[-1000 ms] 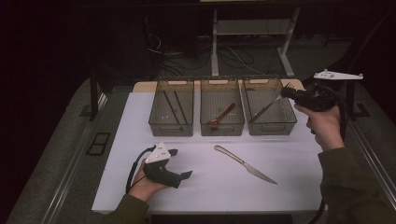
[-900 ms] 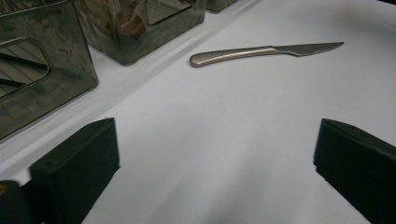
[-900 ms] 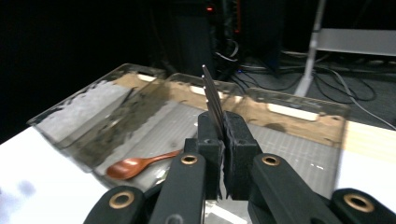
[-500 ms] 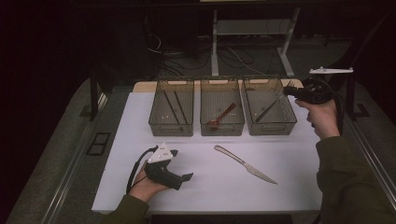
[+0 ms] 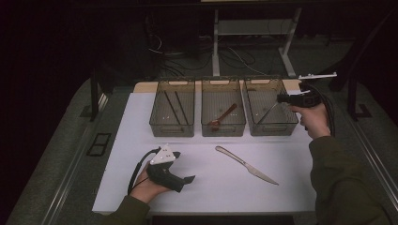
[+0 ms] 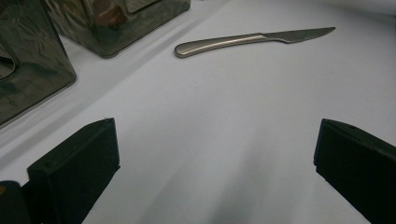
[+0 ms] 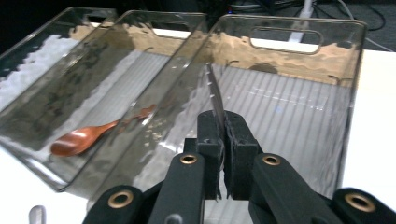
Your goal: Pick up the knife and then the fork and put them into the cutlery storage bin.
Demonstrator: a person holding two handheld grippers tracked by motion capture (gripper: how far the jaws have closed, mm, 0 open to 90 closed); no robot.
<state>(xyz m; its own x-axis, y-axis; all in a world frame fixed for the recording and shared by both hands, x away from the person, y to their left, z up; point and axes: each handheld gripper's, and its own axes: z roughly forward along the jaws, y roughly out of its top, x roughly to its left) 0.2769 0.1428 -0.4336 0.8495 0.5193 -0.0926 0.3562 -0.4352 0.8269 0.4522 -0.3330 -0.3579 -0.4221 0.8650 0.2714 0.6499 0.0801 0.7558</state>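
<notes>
The right gripper (image 7: 223,135) hung over the right-hand bin (image 5: 271,108), its jaws clamped tight on a thin metal blade, a knife (image 7: 215,95) held edge-up and pointing into that bin. In the high view the right gripper (image 5: 287,99) sat at the bin's right rim, and the held knife (image 5: 271,108) slanted down inside it.

Over on the left, the left gripper (image 5: 187,178) rested on the white table sheet (image 5: 291,154), in the person's left hand (image 5: 148,187). Its jaws stood wide apart in the left gripper view, nothing but bare sheet between them.

A second knife (image 5: 246,164) lay loose on the sheet between the two hands, well apart from either gripper, handle toward the bins; the left gripper view had it (image 6: 254,40) ahead of its jaws.

The middle bin (image 5: 223,117) held a wooden spoon (image 5: 222,117), and the left bin (image 5: 172,112) held dark sticks (image 5: 171,108), possibly chopsticks.

No brand, label or writing could be read on the bins, the cutlery or the grippers.
</notes>
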